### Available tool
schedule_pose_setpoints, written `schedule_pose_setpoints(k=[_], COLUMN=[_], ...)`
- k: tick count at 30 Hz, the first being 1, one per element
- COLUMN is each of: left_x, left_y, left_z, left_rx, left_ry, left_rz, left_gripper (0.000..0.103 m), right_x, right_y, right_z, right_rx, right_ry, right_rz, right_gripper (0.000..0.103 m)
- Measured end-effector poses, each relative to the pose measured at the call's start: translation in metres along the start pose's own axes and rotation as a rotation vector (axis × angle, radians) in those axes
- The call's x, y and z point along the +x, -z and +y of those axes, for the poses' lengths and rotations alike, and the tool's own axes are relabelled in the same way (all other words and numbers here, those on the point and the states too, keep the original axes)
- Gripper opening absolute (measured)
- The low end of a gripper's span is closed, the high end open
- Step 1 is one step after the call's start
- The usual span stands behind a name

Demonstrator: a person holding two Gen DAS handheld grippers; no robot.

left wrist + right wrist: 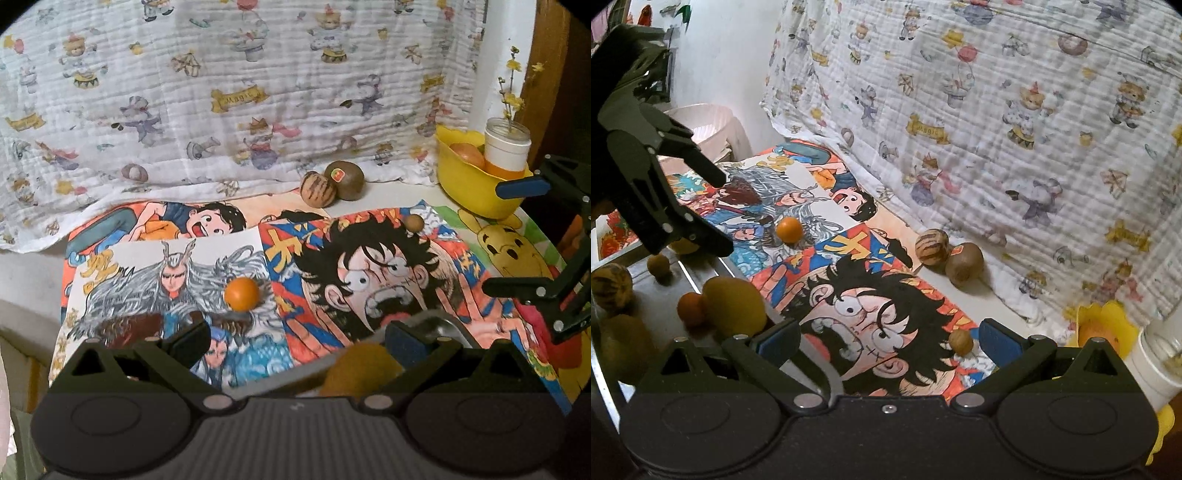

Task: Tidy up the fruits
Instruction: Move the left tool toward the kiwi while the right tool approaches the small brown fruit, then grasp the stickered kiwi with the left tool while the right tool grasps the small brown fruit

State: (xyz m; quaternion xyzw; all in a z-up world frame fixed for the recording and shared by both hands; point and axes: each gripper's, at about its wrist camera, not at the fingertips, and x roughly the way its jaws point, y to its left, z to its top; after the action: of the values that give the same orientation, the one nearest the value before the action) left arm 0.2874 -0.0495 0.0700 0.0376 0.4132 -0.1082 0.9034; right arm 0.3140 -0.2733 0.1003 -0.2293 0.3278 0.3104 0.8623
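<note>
right wrist view: right claw [888,341] spread wide, nothing in it, hanging low over the big shouting-face poster [886,317]

small brown fruit [961,342]: sits on that poster just inside the claw's right-hand finger [999,341], way off centre, so I'd guess the claw has to slide toward its own right before closing. It's round, so no long axis to line up.

orange [789,229]: further out, toward the left side of the table [975,295], on the grey-haired drawing

striped fruit [932,246] + kiwi [964,263]: touching each other at the back edge, right against the teddy cloth [1015,129]

tray [657,314]: metal, at the near-left of the table, already holding several fruits

left wrist view: left claw [297,338] also wide and empty, hanging by the tray. Orange [241,294] is straight ahead of it, slightly left of centre and clearly closer to this claw than the right one.

yellow bowl [469,184]: back-right corner, one fruit in it, white cup [506,147] next to it

who's nearer: right claw for the small brown fruit, left for the orange. That's my read, anyway.
</note>
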Motion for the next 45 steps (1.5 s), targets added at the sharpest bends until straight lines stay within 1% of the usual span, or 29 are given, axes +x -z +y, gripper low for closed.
schedule_pose_setpoints(k=[11, 18, 24, 29, 31, 36, 38, 40, 45], left_x=[0.030, 0.047, 0.062, 0.078, 0.085, 0.109, 0.118, 0.126, 0.146], left_y=[-0.017, -0.036, -0.063, -0.090, -0.097, -0.111, -0.115, -0.122, -0.134], left_z=[0.008, 0.006, 0.000, -0.006, -0.007, -0.012, -0.016, -0.023, -0.049], left_rx=[0.006, 0.055, 0.153, 0.248, 0.270, 0.326, 0.360, 0.399, 0.488], left_ry=[0.023, 0.038, 0.067, 0.102, 0.111, 0.133, 0.138, 0.147, 0.195], left_rz=[0.012, 0.012, -0.030, -0.073, -0.084, -0.076, -0.084, -0.097, -0.130], left_gripper=[0.102, 0.102, 0.102, 0.102, 0.102, 0.102, 0.102, 0.102, 0.102], right_x=[0.024, 0.039, 0.051, 0.059, 0.062, 0.067, 0.069, 0.072, 0.084], right_y=[0.002, 0.005, 0.013, 0.020, 0.023, 0.028, 0.030, 0.032, 0.035], right_z=[-0.008, -0.015, -0.026, -0.035, -0.036, -0.039, -0.040, -0.042, -0.046], right_rx=[0.011, 0.052, 0.131, 0.204, 0.219, 0.239, 0.255, 0.276, 0.310], right_ry=[-0.003, 0.001, 0.042, 0.061, 0.067, 0.084, 0.088, 0.084, 0.085], right_rz=[0.025, 0.041, 0.049, 0.057, 0.061, 0.063, 0.059, 0.060, 0.069], right_gripper=[0.102, 0.102, 0.102, 0.102, 0.102, 0.102, 0.102, 0.101, 0.094])
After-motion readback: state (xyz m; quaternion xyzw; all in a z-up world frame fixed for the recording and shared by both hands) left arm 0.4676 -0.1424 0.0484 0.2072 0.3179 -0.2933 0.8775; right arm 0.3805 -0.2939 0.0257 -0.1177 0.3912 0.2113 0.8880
